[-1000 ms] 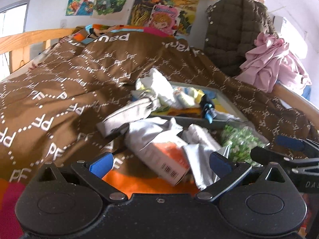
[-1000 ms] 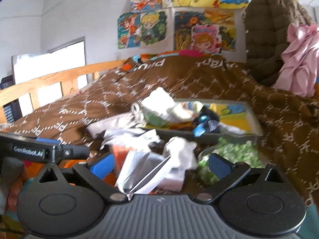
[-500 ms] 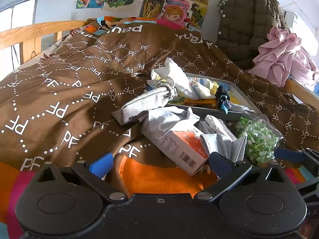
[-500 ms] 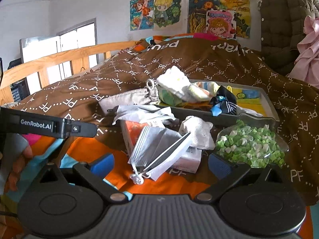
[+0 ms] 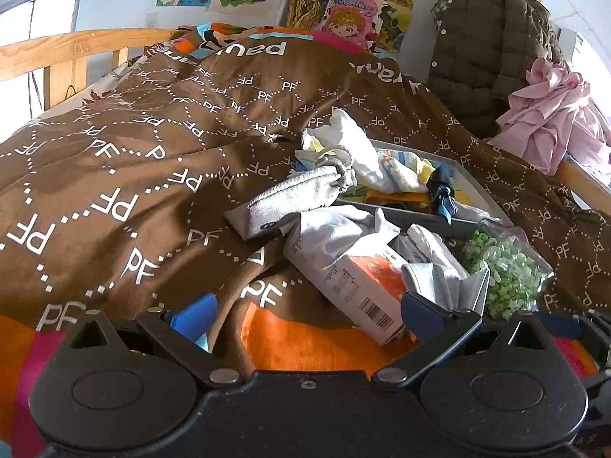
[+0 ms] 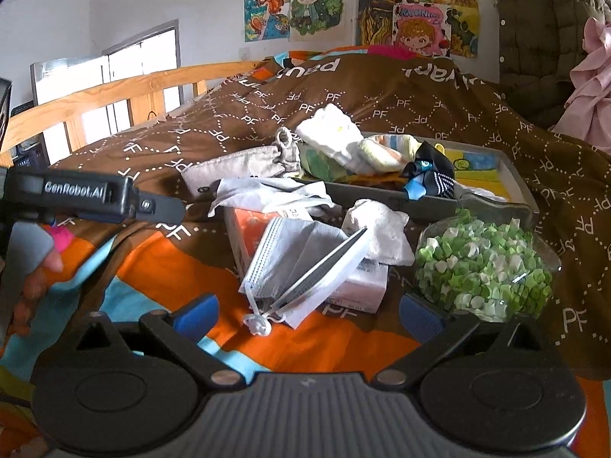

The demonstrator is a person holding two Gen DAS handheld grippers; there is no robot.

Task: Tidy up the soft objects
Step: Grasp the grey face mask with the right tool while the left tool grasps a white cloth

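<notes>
A pile of soft things lies on the brown bed cover. A stack of grey face masks [image 6: 301,263] leans on an orange and white box [image 5: 355,278]. A grey pouch [image 5: 290,200] lies left of a grey tray [image 6: 515,175] that holds white and striped socks [image 6: 343,141] and a dark sock [image 6: 431,179]. A clear bag of green and white pieces [image 6: 485,263] lies at the right. My left gripper [image 5: 305,316] is open and empty, short of the box. My right gripper [image 6: 305,315] is open and empty, just short of the masks [image 5: 443,278].
A wooden bed rail [image 6: 95,99] runs along the left. A dark quilted jacket [image 5: 492,49] and pink clothes [image 5: 553,114] hang at the back right. Posters cover the wall. The left gripper's body [image 6: 95,194] reaches into the right wrist view from the left.
Both grippers have pulled back and risen, so the pile sits farther off and more of the orange sheet shows. Both stay open and empty.
</notes>
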